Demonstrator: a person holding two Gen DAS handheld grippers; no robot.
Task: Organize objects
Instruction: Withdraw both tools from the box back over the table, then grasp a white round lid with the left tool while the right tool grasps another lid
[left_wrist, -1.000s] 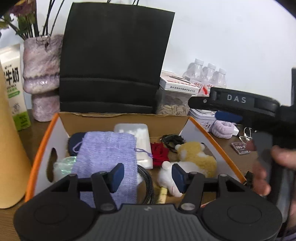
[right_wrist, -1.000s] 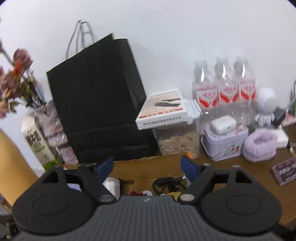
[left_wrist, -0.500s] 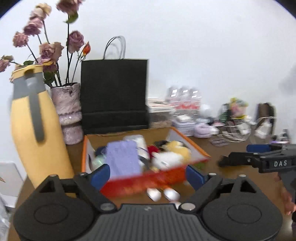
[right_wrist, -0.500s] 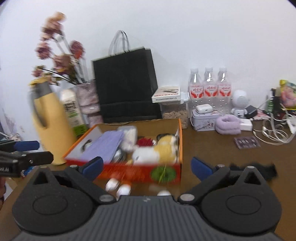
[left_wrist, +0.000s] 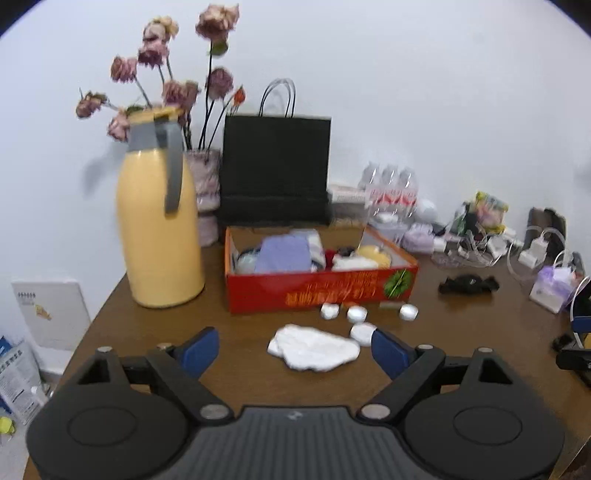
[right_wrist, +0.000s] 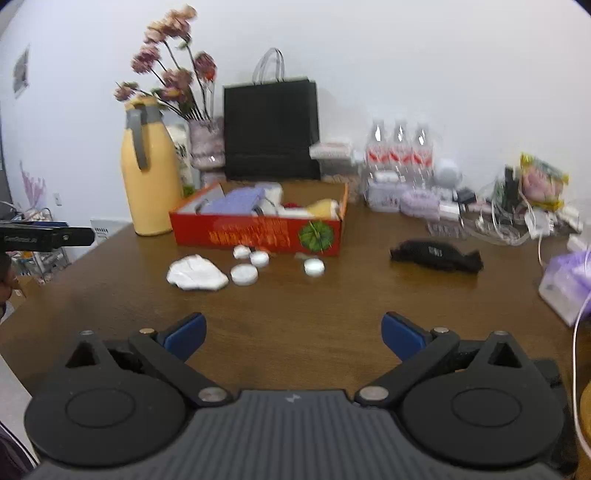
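Both tools, left tool (left_wrist: 291, 349) and right tool (right_wrist: 293, 332), hang spread and empty over the brown counter (right_wrist: 332, 295) before a crumpled white tissue (left_wrist: 314, 350), small white round candles (right_wrist: 244, 274) and a filled red cardboard box (left_wrist: 321, 291).

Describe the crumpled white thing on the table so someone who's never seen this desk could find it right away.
Find the red cardboard box in the middle of the brown table. In front of it lie several small white round discs. The crumpled white wad sits beside them on the yellow jug's side: bigger, irregular and wrinkled, not round.
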